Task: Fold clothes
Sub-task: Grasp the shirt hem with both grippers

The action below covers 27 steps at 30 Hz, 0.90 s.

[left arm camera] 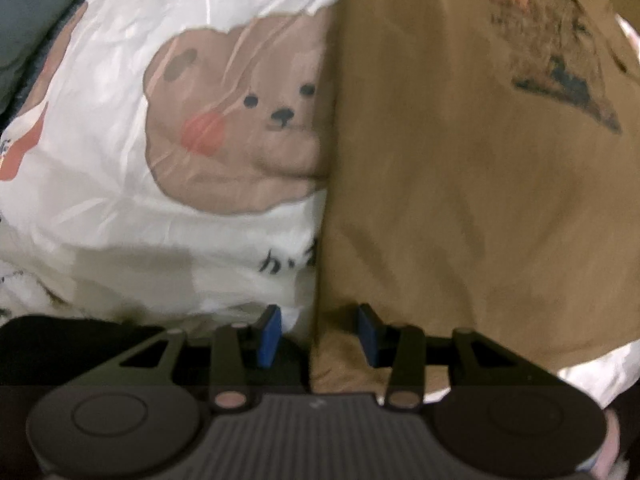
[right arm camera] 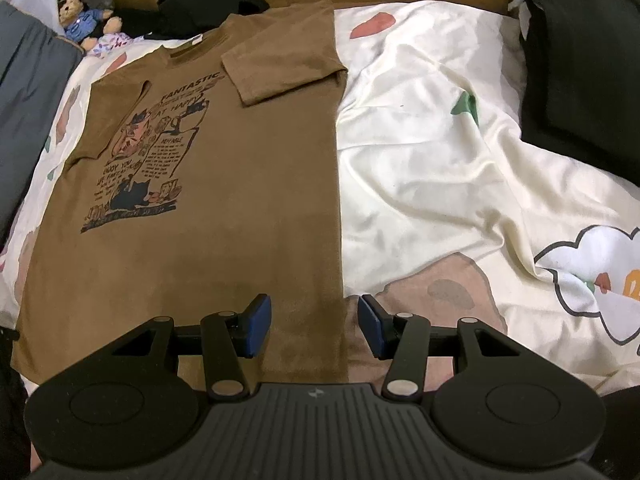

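Brown T-shirt [right arm camera: 240, 184] lies flat on bedsheet [right arm camera: 420, 160]; my left gripper [left arm camera: 318, 334] and right gripper [right arm camera: 316, 330] straddle its edges (jaws apart, unclamped).

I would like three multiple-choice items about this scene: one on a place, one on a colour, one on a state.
1. Where does the T-shirt lie?
A. on the bedsheet
B. on a hanger
C. in a box

2. What colour is the T-shirt?
A. white
B. brown
C. red

3. How is the sleeve on the picture's right side?
A. spread outward
B. cut off
C. folded inward over the body

Key: 1 A, the sheet shows on both sides of it; 2 B, brown cloth with a dark print; 3 C, the sleeve lies on the chest, leaving a straight side edge.
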Each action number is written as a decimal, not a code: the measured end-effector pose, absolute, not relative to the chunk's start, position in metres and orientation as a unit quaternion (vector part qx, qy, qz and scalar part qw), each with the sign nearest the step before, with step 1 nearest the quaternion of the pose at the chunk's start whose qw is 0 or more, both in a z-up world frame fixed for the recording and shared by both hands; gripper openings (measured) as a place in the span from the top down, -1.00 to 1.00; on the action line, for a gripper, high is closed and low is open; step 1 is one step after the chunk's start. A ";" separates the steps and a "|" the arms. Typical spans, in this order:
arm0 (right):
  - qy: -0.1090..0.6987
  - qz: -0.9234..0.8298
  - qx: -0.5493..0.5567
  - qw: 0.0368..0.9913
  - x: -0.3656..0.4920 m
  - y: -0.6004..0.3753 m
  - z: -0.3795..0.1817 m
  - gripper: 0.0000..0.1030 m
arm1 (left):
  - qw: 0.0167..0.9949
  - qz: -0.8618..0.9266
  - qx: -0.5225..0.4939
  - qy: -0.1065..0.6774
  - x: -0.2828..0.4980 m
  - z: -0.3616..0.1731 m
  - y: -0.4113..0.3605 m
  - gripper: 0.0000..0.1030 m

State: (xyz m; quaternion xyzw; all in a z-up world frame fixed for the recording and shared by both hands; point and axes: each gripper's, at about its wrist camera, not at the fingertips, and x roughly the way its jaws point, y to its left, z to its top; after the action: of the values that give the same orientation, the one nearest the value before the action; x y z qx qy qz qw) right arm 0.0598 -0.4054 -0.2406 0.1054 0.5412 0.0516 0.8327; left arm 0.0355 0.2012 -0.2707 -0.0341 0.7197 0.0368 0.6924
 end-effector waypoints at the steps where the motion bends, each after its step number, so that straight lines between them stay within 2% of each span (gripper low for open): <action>1: 0.541 0.050 0.104 0.833 0.059 -0.405 -0.241 -0.03 | 0.690 0.036 -0.034 0.723 0.034 -0.271 0.201 0.14; 5: 0.543 0.052 0.098 0.832 0.058 -0.402 -0.241 -0.03 | 0.680 0.033 -0.029 0.732 0.028 -0.272 0.198 0.16; 8: 0.543 0.053 0.096 0.832 0.058 -0.402 -0.241 -0.03 | 0.674 0.029 -0.030 0.737 0.027 -0.269 0.197 0.47; 10: 0.544 0.053 0.095 0.832 0.058 -0.402 -0.241 -0.03 | 0.669 0.024 -0.029 0.742 0.026 -0.267 0.196 0.75; 12: 0.545 0.053 0.095 0.832 0.058 -0.402 -0.242 -0.03 | 0.668 0.027 -0.020 0.744 0.026 -0.262 0.196 0.83; 17: 0.551 0.049 0.097 0.827 0.059 -0.403 -0.243 -0.03 | 0.666 0.046 -0.022 0.745 0.026 -0.247 0.202 0.82; 21: 0.565 0.043 0.087 0.820 0.060 -0.401 -0.245 -0.03 | 0.667 0.039 -0.026 0.743 0.027 -0.242 0.193 0.68; 24: 0.574 0.043 0.083 0.814 0.060 -0.401 -0.245 -0.03 | 0.666 0.029 -0.020 0.745 0.028 -0.240 0.182 0.37; 27: 0.585 0.040 0.080 0.806 0.060 -0.403 -0.245 -0.03 | 0.662 0.029 -0.008 0.749 0.026 -0.243 0.175 0.34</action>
State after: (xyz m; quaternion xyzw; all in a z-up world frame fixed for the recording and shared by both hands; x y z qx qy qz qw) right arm 0.0598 -0.4028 -0.2453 0.0804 0.5850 0.0396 0.8061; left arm 0.0260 0.1754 -0.2428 -0.0079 0.7490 0.0288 0.6619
